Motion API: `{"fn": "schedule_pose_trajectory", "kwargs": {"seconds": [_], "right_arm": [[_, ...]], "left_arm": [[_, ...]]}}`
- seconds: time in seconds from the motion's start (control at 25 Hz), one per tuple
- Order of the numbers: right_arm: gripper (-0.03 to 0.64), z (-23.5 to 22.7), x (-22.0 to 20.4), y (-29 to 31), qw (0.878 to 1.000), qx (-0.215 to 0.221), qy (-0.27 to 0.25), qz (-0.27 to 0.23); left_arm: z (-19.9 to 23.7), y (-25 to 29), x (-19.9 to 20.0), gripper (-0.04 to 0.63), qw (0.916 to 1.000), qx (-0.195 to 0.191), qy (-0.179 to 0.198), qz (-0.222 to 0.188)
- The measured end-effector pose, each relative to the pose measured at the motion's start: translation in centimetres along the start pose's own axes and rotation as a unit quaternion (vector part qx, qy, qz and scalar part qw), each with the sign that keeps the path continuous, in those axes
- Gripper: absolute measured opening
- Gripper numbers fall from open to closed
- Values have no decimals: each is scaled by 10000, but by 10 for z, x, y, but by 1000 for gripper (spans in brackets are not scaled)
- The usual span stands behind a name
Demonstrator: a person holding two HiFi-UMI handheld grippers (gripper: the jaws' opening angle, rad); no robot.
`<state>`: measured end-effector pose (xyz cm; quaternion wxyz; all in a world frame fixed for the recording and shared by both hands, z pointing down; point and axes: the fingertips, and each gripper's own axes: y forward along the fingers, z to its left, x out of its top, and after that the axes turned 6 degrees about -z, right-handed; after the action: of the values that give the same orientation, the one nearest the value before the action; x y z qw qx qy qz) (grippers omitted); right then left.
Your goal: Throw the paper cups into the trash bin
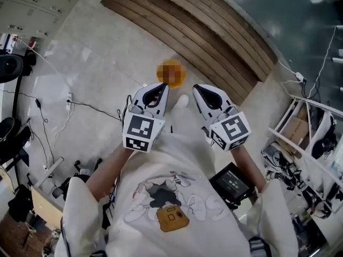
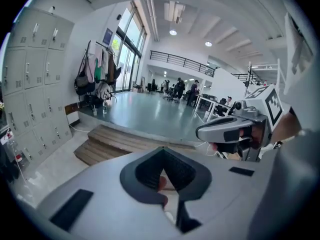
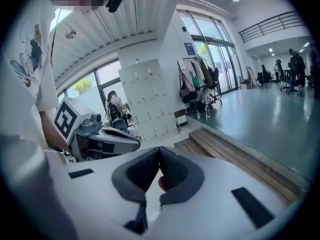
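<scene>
No paper cup or trash bin shows in any view. The person holds both grippers side by side at chest height, jaws pointing forward over the pale floor. In the head view my left gripper [image 1: 159, 86] has its jaws together, and so does my right gripper [image 1: 199, 88]. Seen from the left gripper view, the left gripper [image 2: 163, 149] is shut with nothing between its dark pads; the right gripper [image 2: 235, 129] shows beside it. The right gripper [image 3: 160, 148] is likewise shut and empty, with the left gripper [image 3: 107, 141] to its side. A small orange round thing [image 1: 171, 73] lies on the floor ahead, too blurred to identify.
Wooden steps [image 1: 203, 31] rise to a dark glossy platform ahead. Cables [image 1: 80, 105] trail over the floor at left. Grey lockers [image 2: 30, 84] line the left wall. Metal shelving with clutter [image 1: 305, 138] stands at right. A black device [image 1: 233, 181] hangs at the person's waist.
</scene>
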<state>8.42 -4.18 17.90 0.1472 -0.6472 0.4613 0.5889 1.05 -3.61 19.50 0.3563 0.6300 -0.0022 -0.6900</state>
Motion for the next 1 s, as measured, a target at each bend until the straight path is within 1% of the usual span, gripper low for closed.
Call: {"fn": "schedule_pose_trajectory", "kwargs": {"seconds": [0.12,0.2,0.32,0.4,0.56,0.64,0.8,1.0], "right_arm": [[6,13,21,-8,9996,-85,-178,-186],[6,19,26,-7,9994,-129,-213,-235],[6,29,22,-9,9994,-212,-36,-276],[6,30,21,-12,9989,-344,91,-320],[6,24,22,-11,9966,-677,242,-398],[6,27,23,-10,9959,-752,267,-434],[6,35,22,-11,9954,-793,313,-439],[6,31,24,-18,9950,-859,288,-409]], "left_arm": [[-4,-17,26,6,9996,-22,-63,-289],[-7,-25,35,6,9991,-39,-120,-411],[-14,-35,37,6,9987,-40,-116,-492],[-16,-37,40,6,9983,-28,-150,-566],[-7,-38,53,6,9971,27,-158,-745],[-4,-41,58,6,9965,60,-132,-822],[-4,-43,62,6,9964,33,-99,-841],[-14,-36,65,6,9967,-105,-69,-801]]}}
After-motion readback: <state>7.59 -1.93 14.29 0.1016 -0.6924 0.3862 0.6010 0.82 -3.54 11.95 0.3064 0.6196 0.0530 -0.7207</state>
